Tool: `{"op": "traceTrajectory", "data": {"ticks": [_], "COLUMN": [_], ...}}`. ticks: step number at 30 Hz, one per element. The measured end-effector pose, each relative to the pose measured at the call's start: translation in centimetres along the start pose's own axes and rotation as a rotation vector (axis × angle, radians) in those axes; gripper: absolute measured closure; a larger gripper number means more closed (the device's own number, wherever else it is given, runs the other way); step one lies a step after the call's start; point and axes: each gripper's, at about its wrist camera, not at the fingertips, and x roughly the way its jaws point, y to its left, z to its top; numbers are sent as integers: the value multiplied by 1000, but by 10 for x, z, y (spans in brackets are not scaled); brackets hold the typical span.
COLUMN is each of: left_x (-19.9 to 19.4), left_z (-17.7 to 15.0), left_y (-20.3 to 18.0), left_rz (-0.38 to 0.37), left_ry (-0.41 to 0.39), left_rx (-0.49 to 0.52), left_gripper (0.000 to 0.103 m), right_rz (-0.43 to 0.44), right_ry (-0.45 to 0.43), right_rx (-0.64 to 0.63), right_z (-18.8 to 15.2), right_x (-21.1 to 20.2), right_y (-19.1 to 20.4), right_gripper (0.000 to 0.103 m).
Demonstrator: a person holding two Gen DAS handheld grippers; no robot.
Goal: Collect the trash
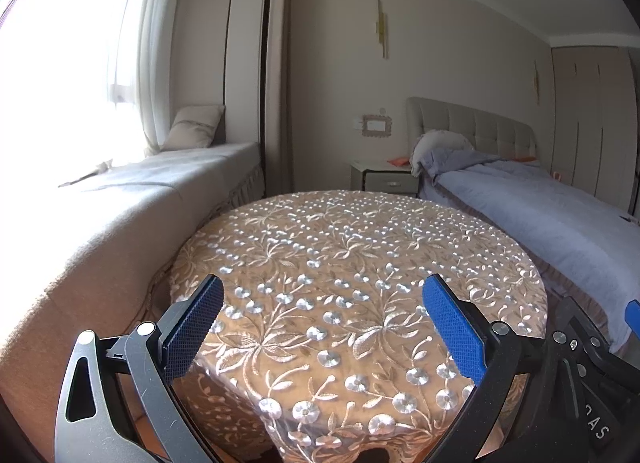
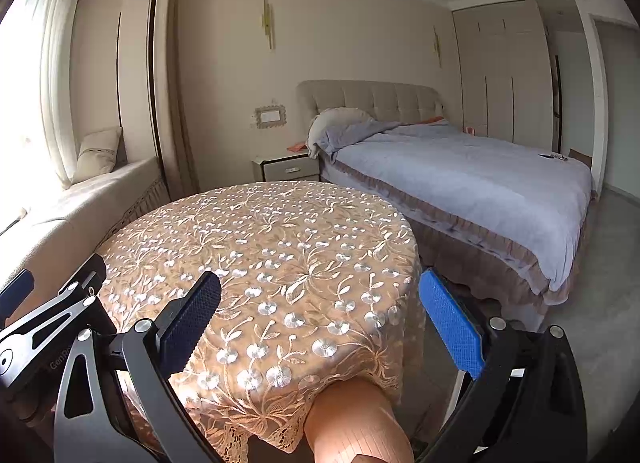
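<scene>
The left gripper [image 1: 322, 303] is seen nearest the lens in its own view, its blue-padded fingers [image 1: 454, 333] spread wide with nothing held between them. Framed in the gap is the near half of a round bench [image 1: 340, 247] draped in a tan lace cloth embroidered with pale flowers — no piece of trash can be made out on the cloth between or ahead of the fingers. At the right edge of this view part of the right gripper's dark frame is caught, just beside the left one.

The right gripper [image 2: 320, 299] is likewise held wide apart and grasps nothing. Between its fingers [image 2: 450, 325] the right side of the same bench [image 2: 256, 231] is seen, and low in the gap a tan-clad knee [image 2: 352, 419] is pressed up against the hanging edge of the cloth. No trash can be picked out on this side of the cloth either; where the task's thing lies cannot be told from either view. The left gripper's frame shows at the lower left.

Beyond the bench a bedside cabinet [image 2: 288, 167] stands against the wall, with a bed [image 2: 460, 179] under a blue-grey quilt to its right. Along the left a cushioned window seat [image 1: 132, 199] runs beside the bench — a pillow [image 1: 194, 127] is propped at its far end under sheer curtains.
</scene>
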Motion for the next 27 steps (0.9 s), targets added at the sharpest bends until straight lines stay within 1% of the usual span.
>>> {"op": "traceTrajectory", "data": {"ticks": [20, 24, 27], "left_x": [-4, -5, -7], "left_z": [1, 1, 1], "left_y": [0, -3, -4], "left_rz": [13, 21, 17], "left_ry": [-8, -19, -27], "left_rx": [12, 26, 15], "left_gripper": [5, 5, 5], "right_rz": [1, 1, 8], "right_ry": [3, 8, 8], "right_rx": [0, 4, 15], "right_z": [0, 0, 0], "right_x": [-1, 1, 0], "right_y": [0, -1, -3], "right_gripper": [4, 4, 4]}}
